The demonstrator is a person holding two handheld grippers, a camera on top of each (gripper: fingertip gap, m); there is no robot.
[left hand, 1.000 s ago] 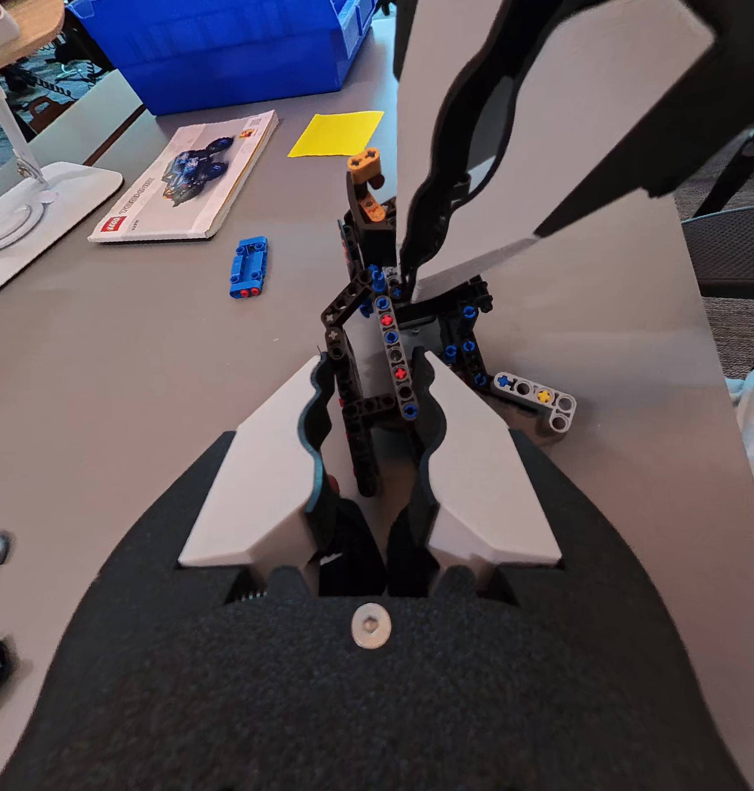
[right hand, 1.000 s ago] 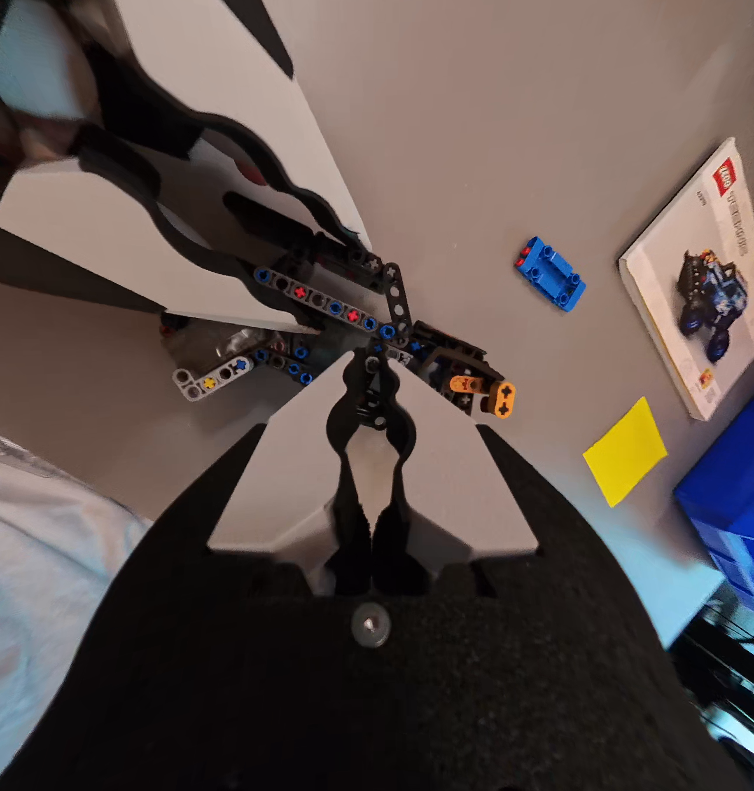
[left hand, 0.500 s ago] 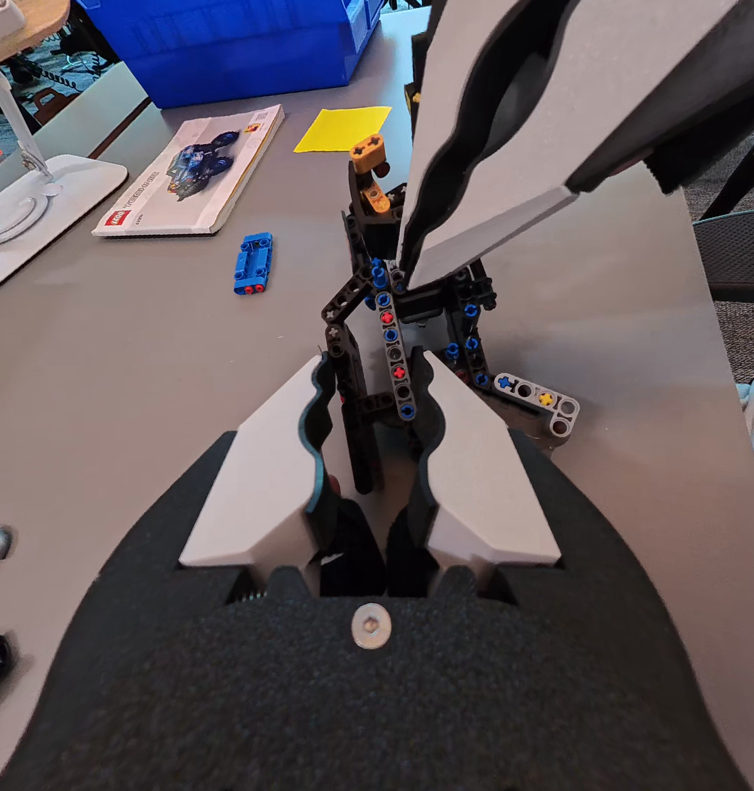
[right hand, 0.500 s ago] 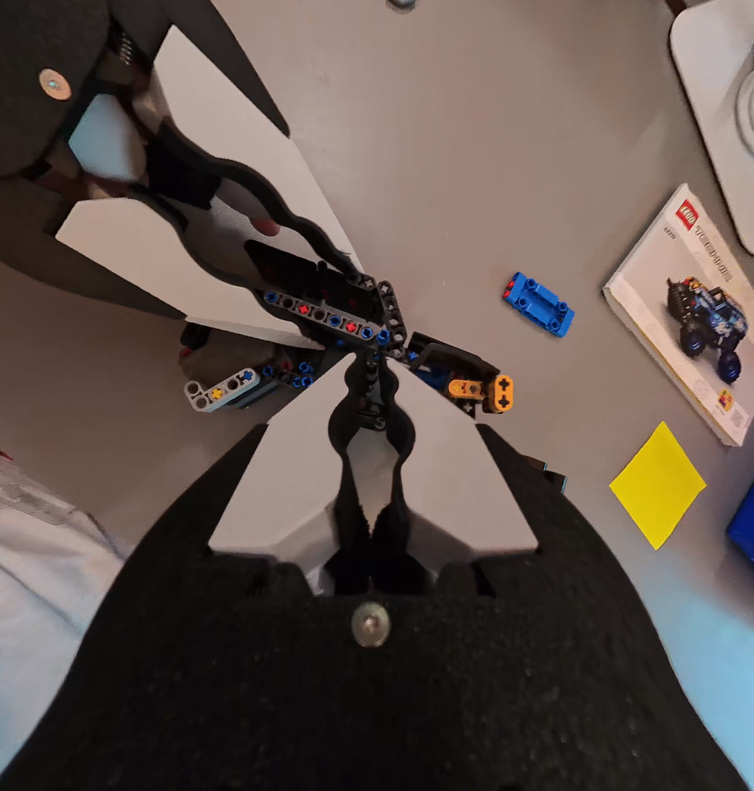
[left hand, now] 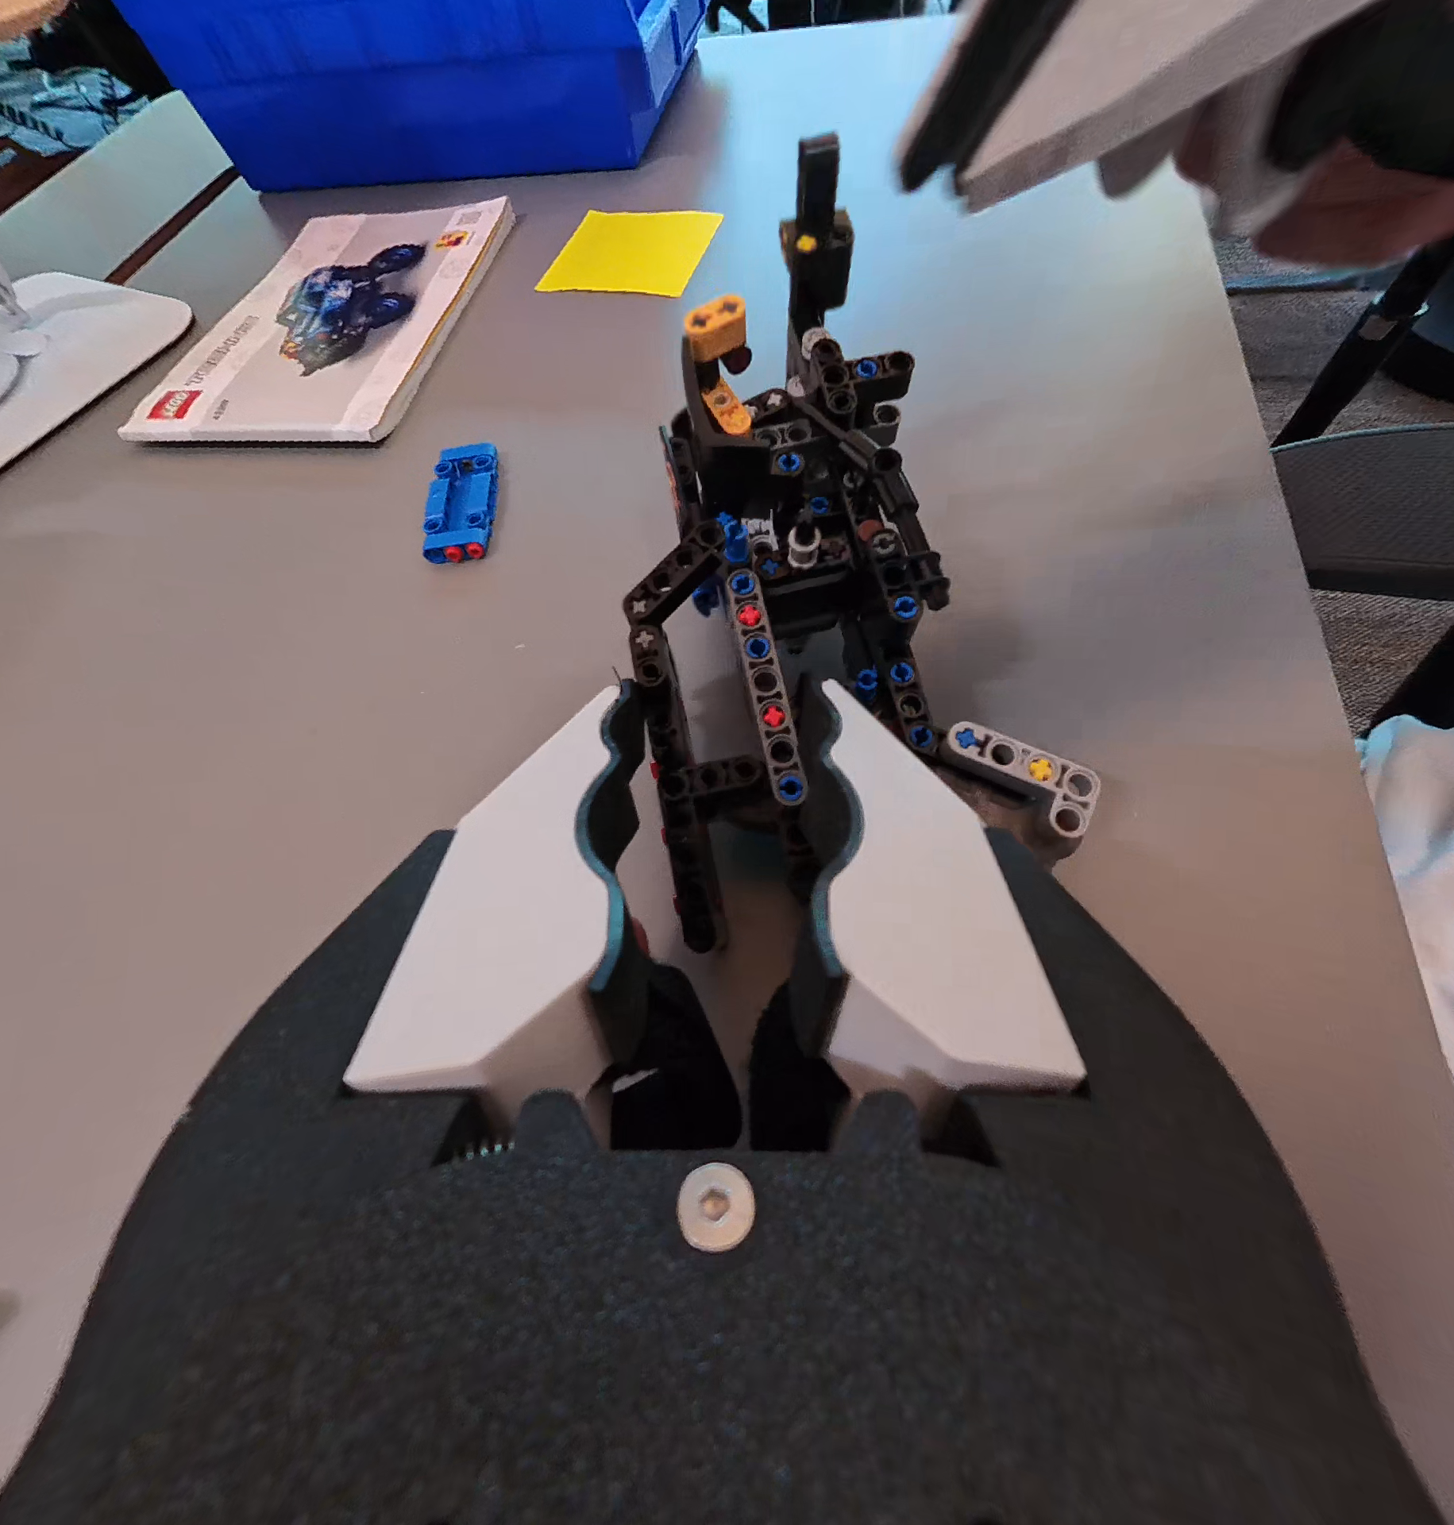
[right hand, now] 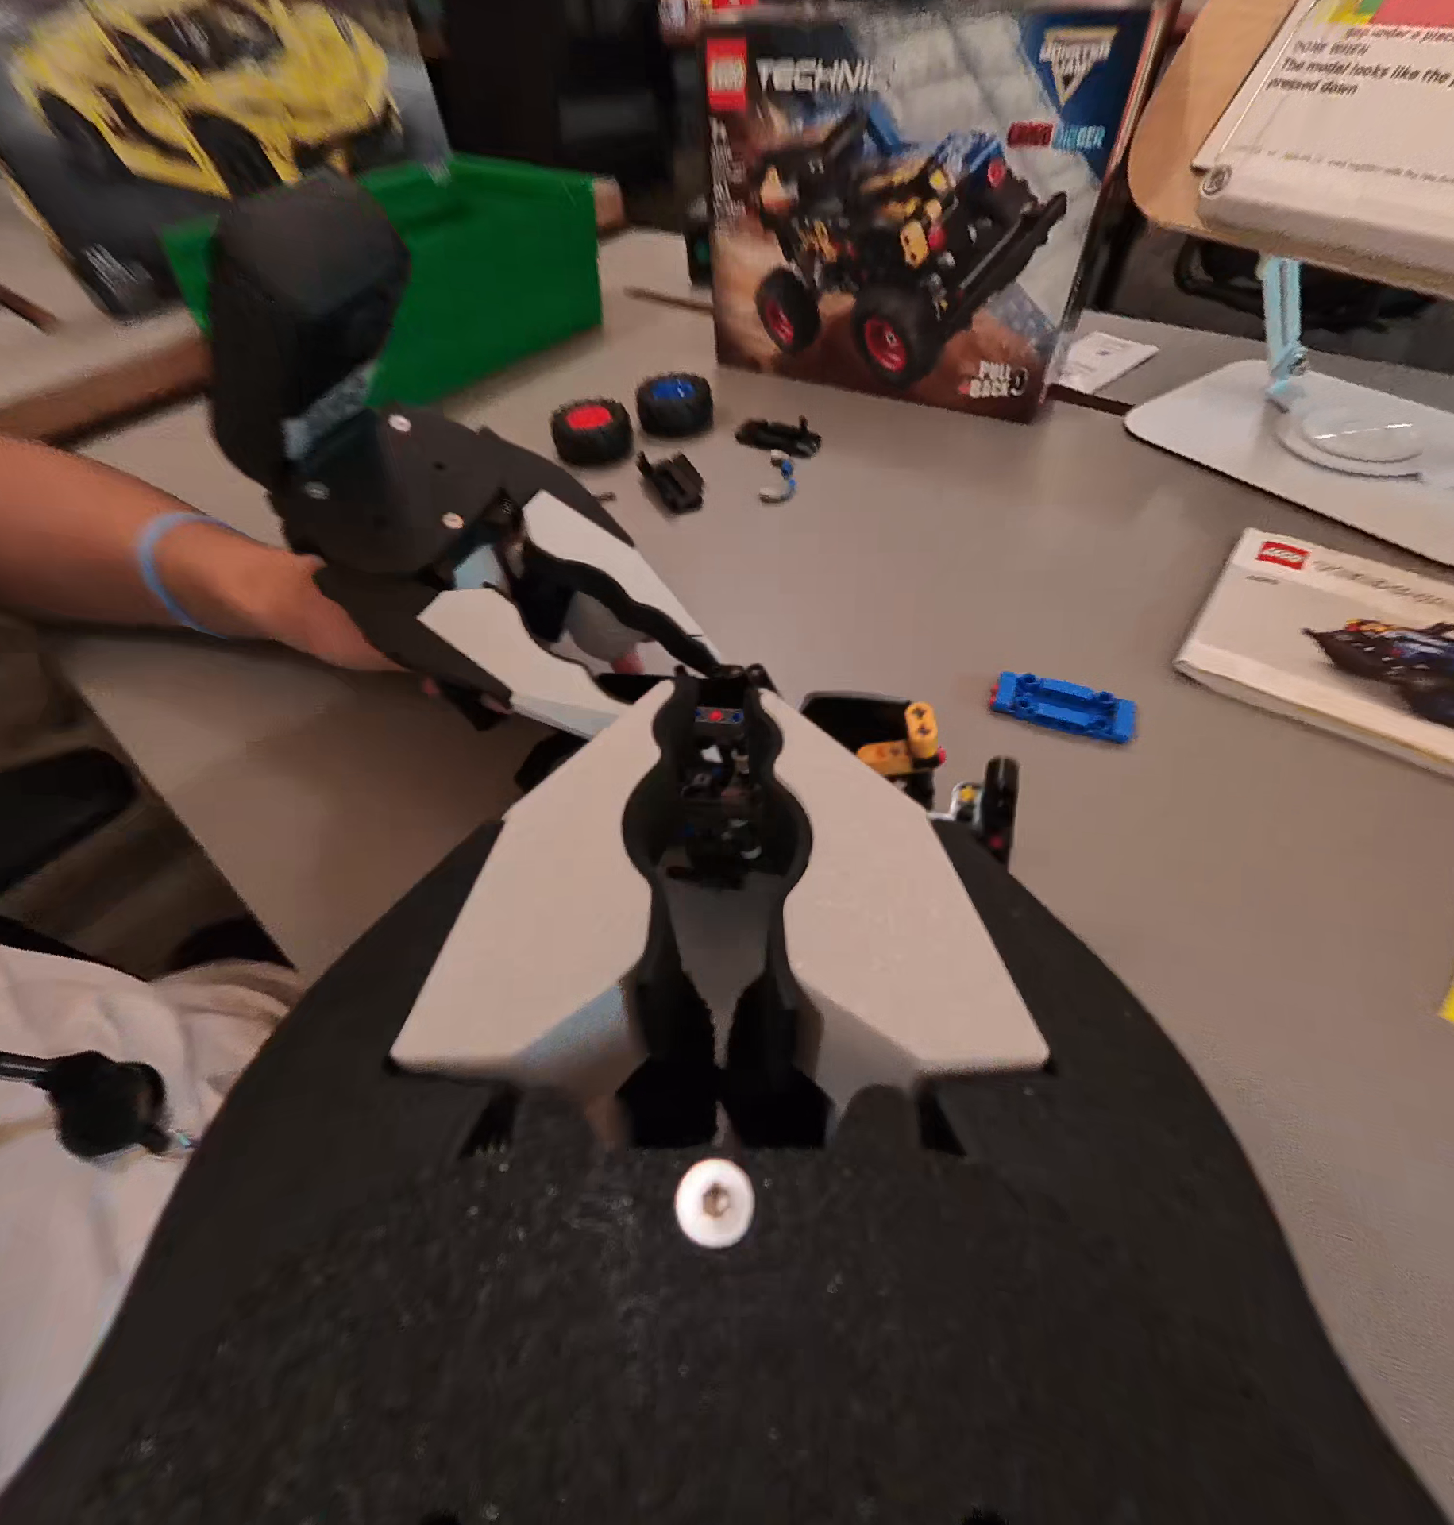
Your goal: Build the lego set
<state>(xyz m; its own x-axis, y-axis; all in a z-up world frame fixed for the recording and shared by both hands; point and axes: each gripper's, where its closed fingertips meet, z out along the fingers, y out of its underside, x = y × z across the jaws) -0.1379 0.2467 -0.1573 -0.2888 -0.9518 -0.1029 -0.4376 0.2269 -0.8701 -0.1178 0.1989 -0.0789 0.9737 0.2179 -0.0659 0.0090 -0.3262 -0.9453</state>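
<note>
left gripper (left hand: pixel 719 701) clamping black brick frame (left hand: pixel 781 578)

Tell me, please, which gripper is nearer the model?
Left. The left gripper clamps the model's near end; the right gripper hangs above its far end, apart.

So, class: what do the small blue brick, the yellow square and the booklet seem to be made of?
Small blue brick: probably hard moulded plastic, with crisp holes and a slight sheen. Yellow square: apparently thin matte paper, lying flat. Booklet: glossy printed paper, with stacked page edges visible.
</note>
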